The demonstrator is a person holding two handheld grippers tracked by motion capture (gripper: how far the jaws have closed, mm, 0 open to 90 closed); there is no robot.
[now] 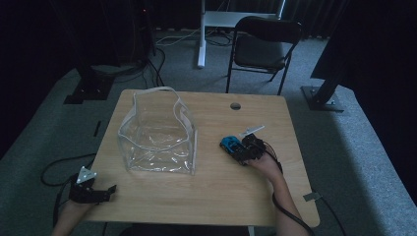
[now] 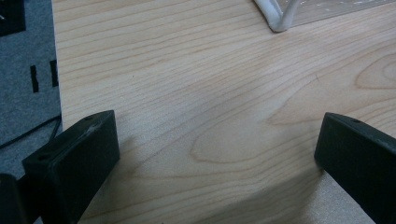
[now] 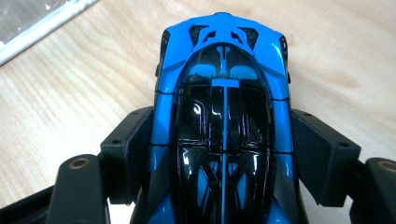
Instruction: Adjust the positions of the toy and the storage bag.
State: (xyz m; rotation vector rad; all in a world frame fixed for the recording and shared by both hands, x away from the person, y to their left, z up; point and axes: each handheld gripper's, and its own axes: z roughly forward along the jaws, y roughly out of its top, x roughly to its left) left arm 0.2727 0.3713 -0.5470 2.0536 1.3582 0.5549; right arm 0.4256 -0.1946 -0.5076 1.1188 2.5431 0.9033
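Two grippers at work on a pale wooden counter (image 1: 216, 191). My right gripper (image 1: 244, 150) sits right of centre, jaws pressed against both flanks of a blue toy car (image 1: 231, 144) — clamped on it. In the right gripper view the car (image 3: 224, 126) points away from me, its dark glossy canopy and blue nose between the two black jaws, each jaw touching a side of the body. I cannot tell whether its wheels rest on the wood or hang just off it. My right hand (image 1: 263, 164) comes in from the lower right, with the gripper's cable trailing back along the forearm.

My left gripper (image 1: 91, 191) lies at the near left corner of the counter, well apart from the car, grey three-cornered plate on top. Its jaws stand wide apart with nothing but bare wood grain between them, as the left gripper view shows.

Clear plastic bag (image 1: 158, 132) with white edging stands open on the left half of the counter, between the two grippers and farther back. One white-edged corner of it (image 2: 280, 18) shows at the top of the left gripper view, near but not touching the jaws.

Beyond the counter — grey carpet, a dark folding chair (image 1: 263, 46), cables on the floor.
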